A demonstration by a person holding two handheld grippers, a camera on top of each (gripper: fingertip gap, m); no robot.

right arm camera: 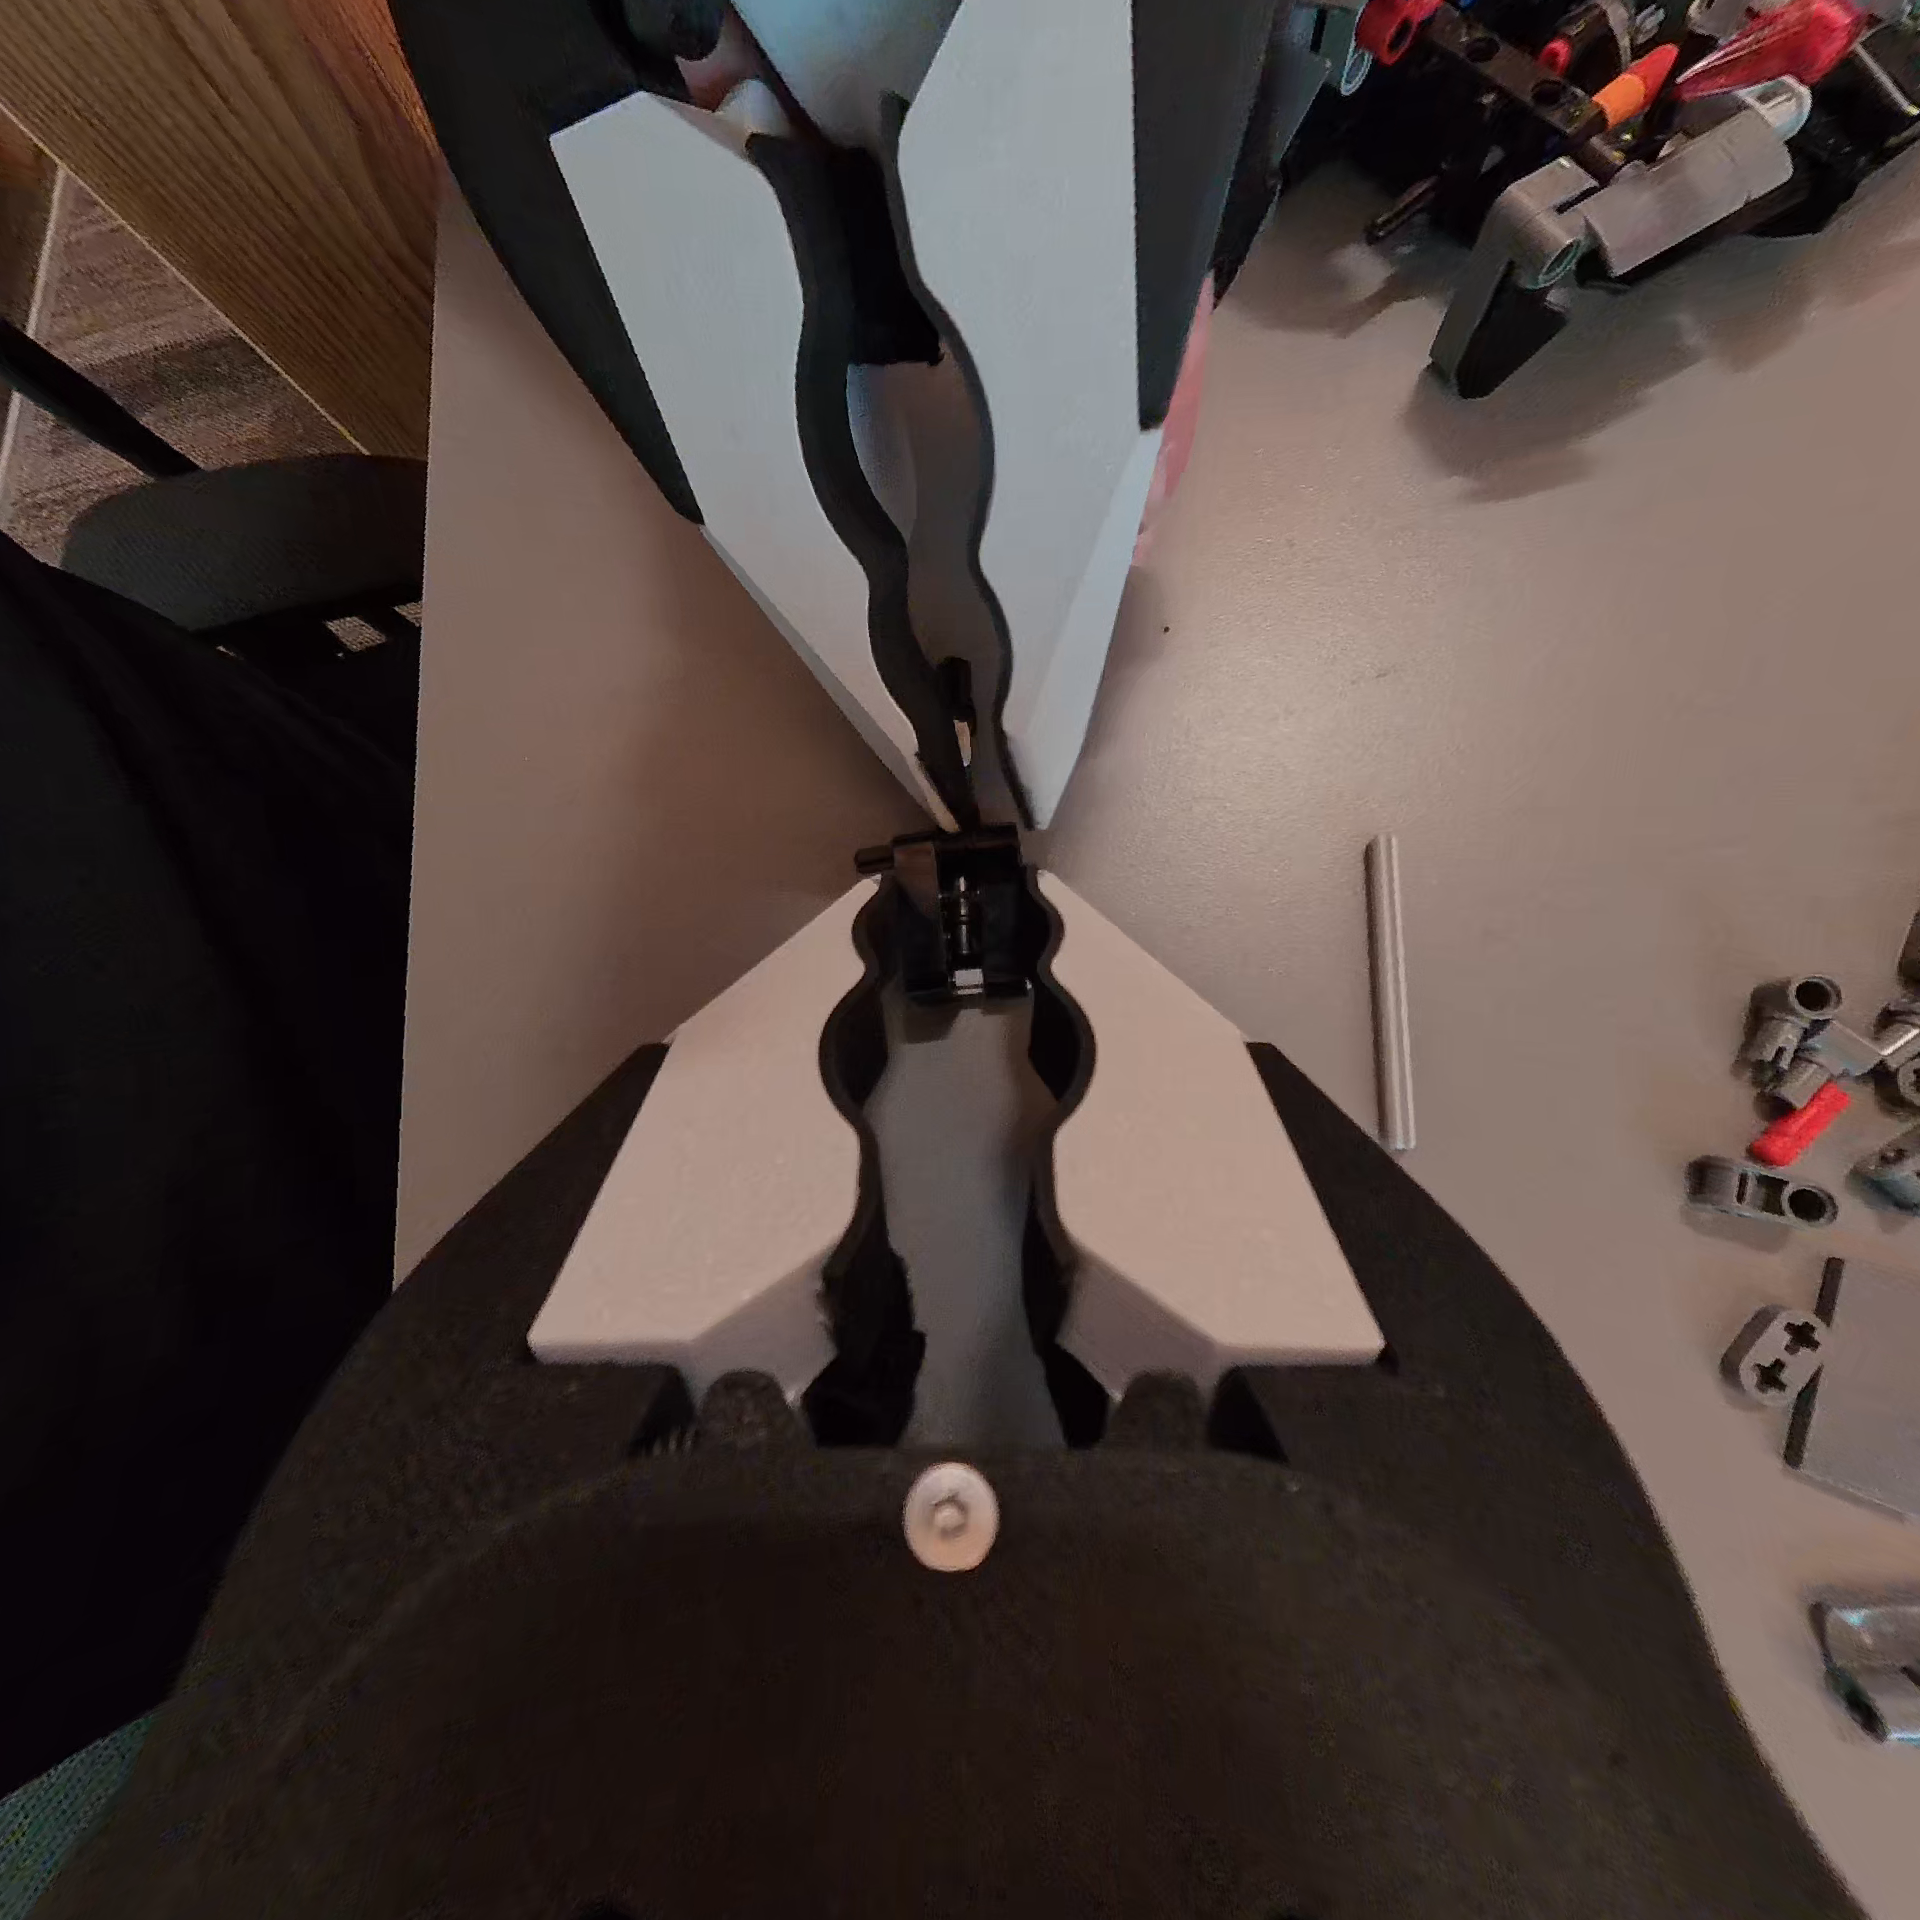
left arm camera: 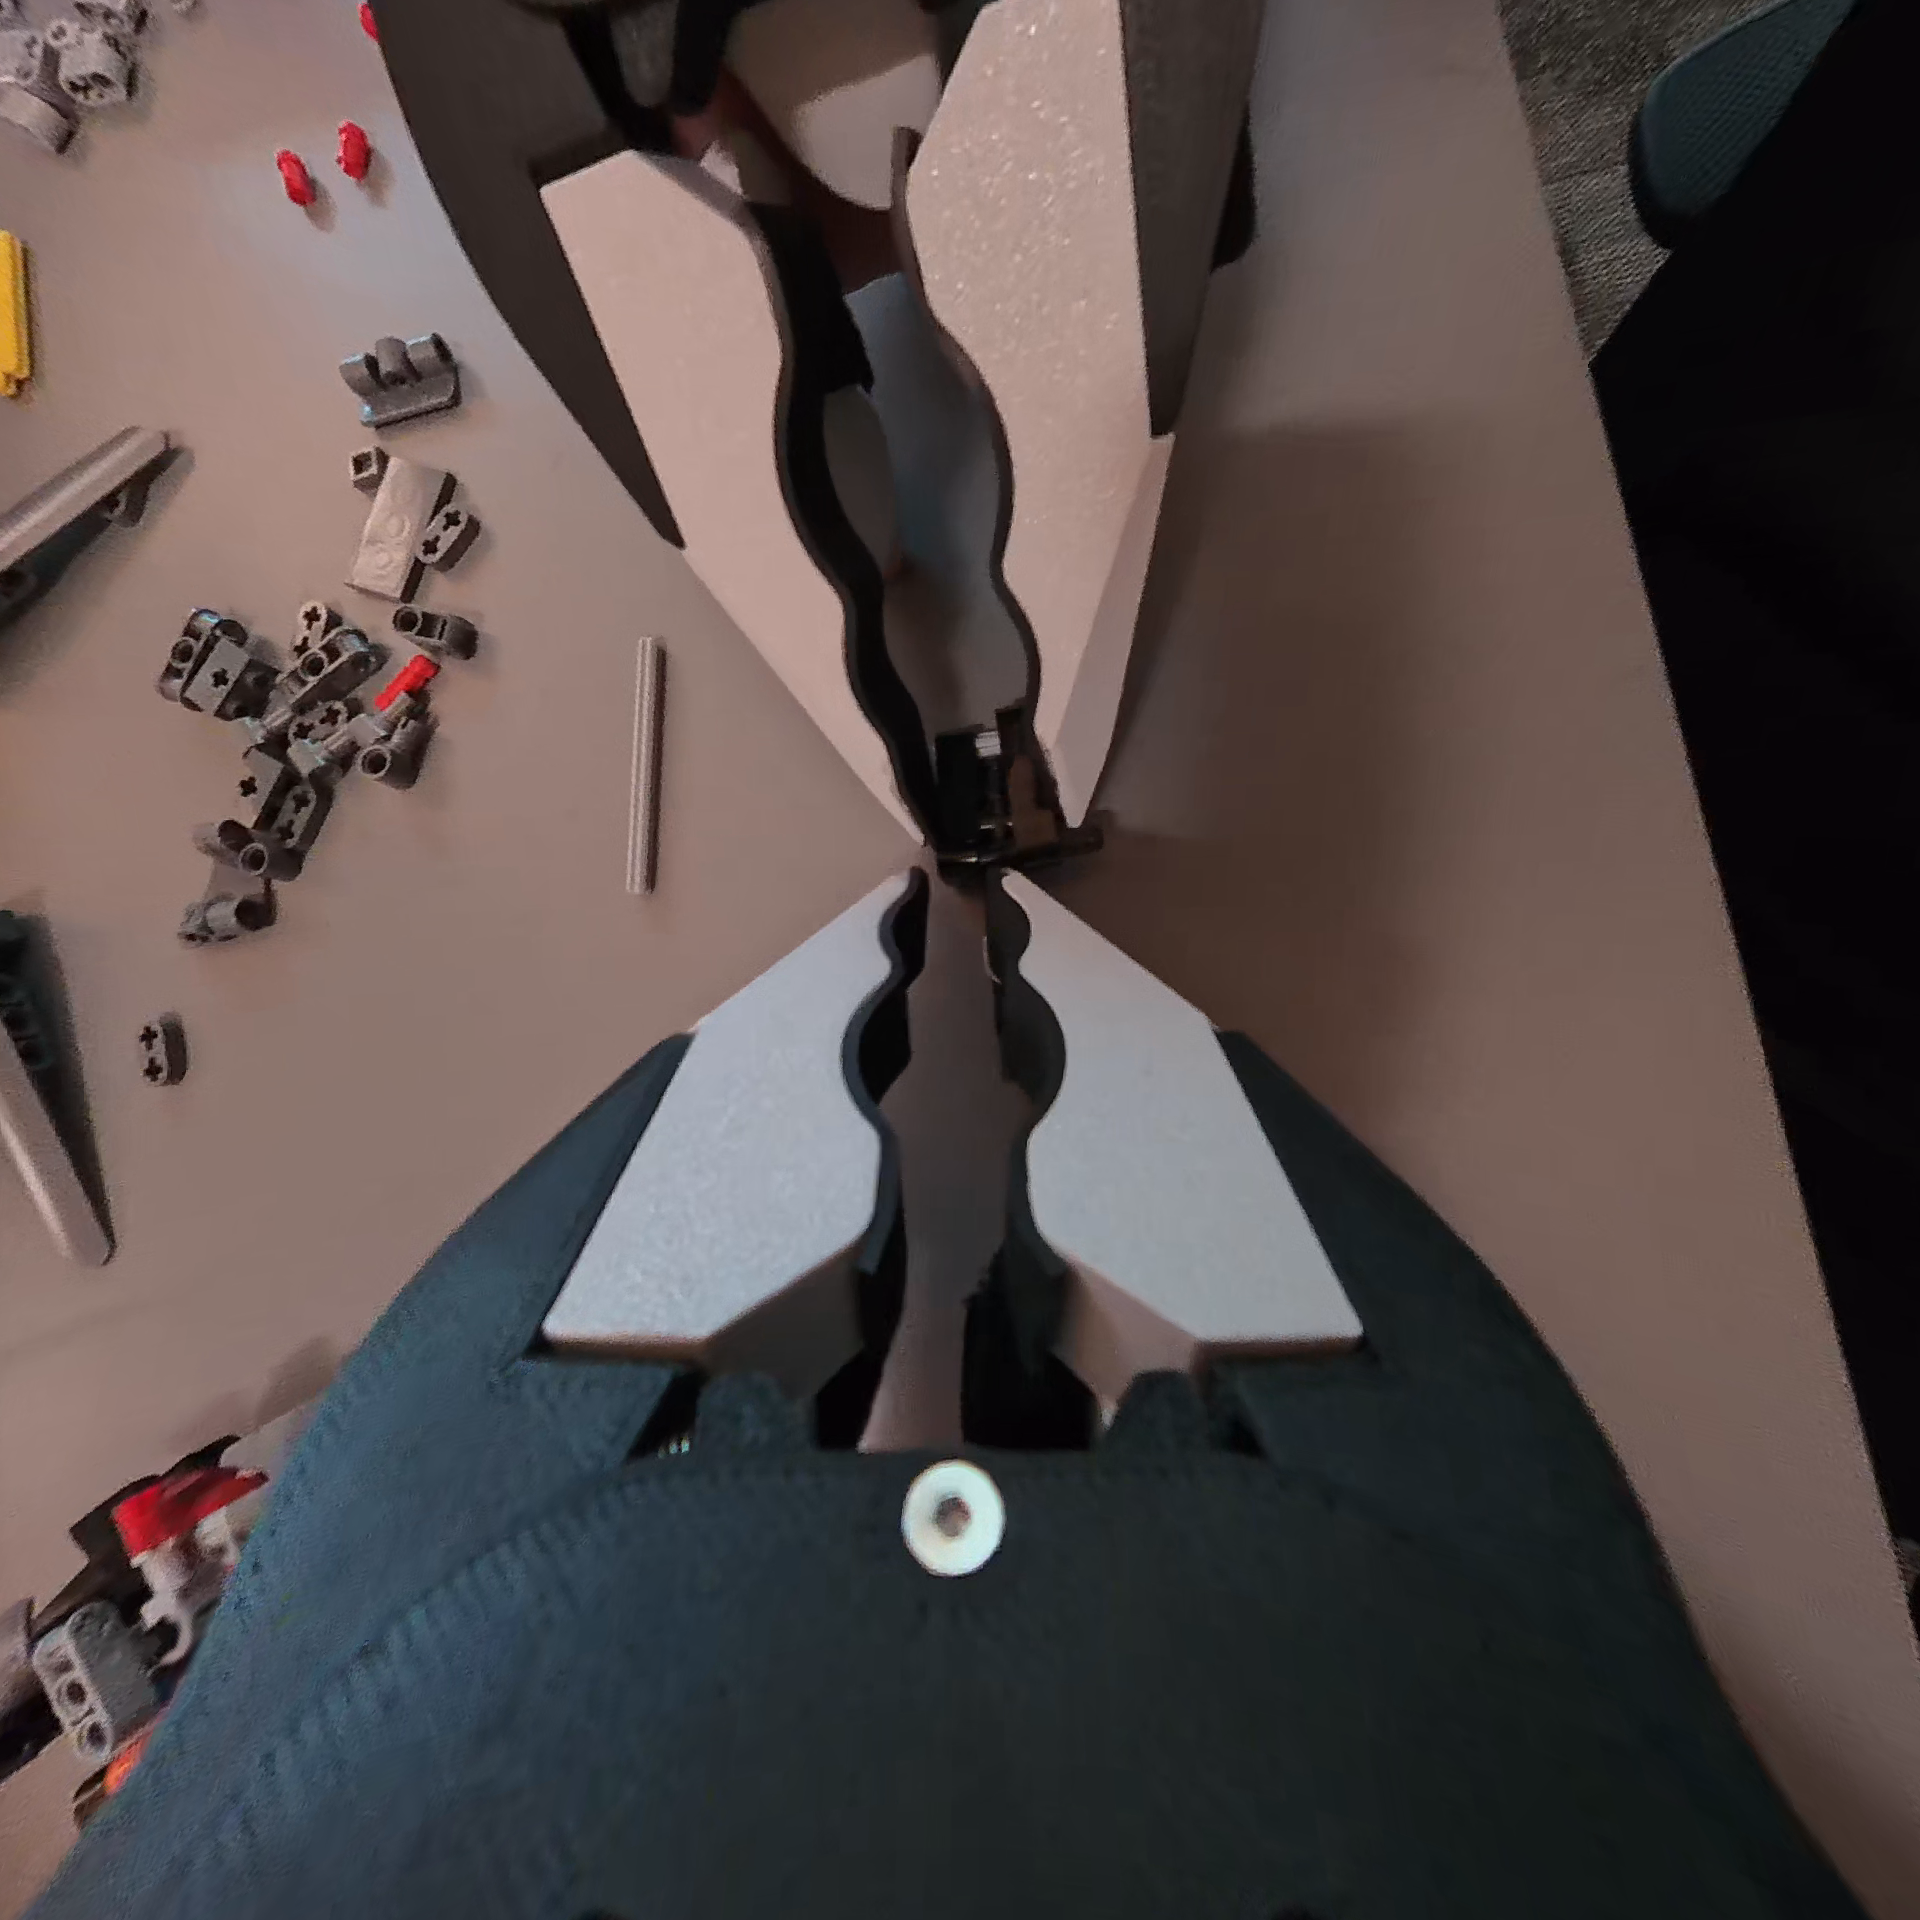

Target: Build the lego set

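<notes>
From the left wrist view, the left gripper had its jaws drawn narrow, tips meeting a thin black piece that ran along the inner face of its right finger; whether both pads pressed it I could not tell. Directly across, touching tip to tip, the right gripper clamped a black block. Left of the block lay a grey axle on the table, and farther left a heap of grey connectors with red pins beyond.

From the right wrist view, the right gripper held the black block between both pads, jaws set narrow around it. The left gripper came in from opposite, the thin black piece between its tips and touching the block's far edge. Right of the block lay the axle, then the connectors, with a half-built model farther off.
</notes>
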